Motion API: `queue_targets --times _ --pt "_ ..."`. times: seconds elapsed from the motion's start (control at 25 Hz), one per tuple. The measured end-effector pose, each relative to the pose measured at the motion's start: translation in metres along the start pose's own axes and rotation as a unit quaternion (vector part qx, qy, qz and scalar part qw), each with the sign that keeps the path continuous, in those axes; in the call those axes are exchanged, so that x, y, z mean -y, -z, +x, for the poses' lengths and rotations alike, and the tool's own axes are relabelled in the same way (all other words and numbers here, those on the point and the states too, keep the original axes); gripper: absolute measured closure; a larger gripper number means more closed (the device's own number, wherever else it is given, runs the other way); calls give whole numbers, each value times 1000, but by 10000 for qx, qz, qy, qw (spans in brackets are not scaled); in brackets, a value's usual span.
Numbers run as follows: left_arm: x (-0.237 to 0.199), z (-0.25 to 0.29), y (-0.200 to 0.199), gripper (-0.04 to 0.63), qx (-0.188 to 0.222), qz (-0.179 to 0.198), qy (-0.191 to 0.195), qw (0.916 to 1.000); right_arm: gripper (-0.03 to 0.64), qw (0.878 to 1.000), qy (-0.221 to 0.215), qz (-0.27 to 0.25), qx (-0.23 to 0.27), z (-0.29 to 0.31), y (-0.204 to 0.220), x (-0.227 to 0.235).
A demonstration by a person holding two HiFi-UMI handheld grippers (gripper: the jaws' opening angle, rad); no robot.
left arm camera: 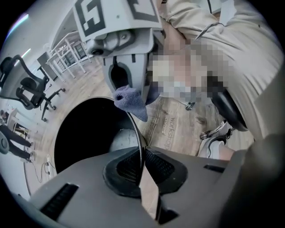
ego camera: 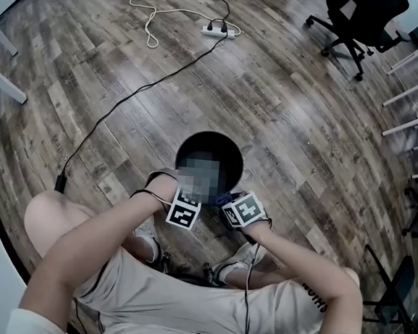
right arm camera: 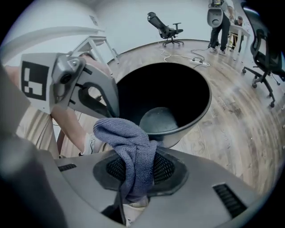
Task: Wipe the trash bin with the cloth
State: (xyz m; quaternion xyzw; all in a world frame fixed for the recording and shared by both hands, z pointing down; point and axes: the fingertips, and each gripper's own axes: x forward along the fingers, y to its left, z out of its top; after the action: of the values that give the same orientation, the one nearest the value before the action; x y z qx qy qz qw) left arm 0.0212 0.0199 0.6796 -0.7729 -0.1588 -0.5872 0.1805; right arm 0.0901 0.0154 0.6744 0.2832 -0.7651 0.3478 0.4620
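Trash bin point(ego camera: 212, 147) stands, in the head view, on the wood floor point(ego camera: 288, 97) just beyond the person's shoes point(ego camera: 148, 239). In the left gripper view, the left claw point(left arm camera: 141, 167) is clamped on its thin near rim. In the right gripper view, the right claw point(right arm camera: 133, 171) pinches the blue-grey cloth point(right arm camera: 127, 138) beside that rim.

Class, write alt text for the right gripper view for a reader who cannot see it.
The right gripper clamps a blue-grey cloth in front of an open black trash bin. The left gripper grips its rim at left; wooden floor and office chairs lie beyond.
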Motion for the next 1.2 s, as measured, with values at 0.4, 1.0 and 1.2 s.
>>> queue_targets --times 0.4,1.0,1.2 --pt "-1 2 -12 566 169 -366 -4 9992 509 9971 696 -285 146 63 21 48" --pt "-15 4 -22 569 163 -1156 -70 9931 509 9905 1283 381 323 176 65 102" --pt "-14 0 -25 554 349 -1380 2 9898 509 9909 1274 416 95 154 62 93"
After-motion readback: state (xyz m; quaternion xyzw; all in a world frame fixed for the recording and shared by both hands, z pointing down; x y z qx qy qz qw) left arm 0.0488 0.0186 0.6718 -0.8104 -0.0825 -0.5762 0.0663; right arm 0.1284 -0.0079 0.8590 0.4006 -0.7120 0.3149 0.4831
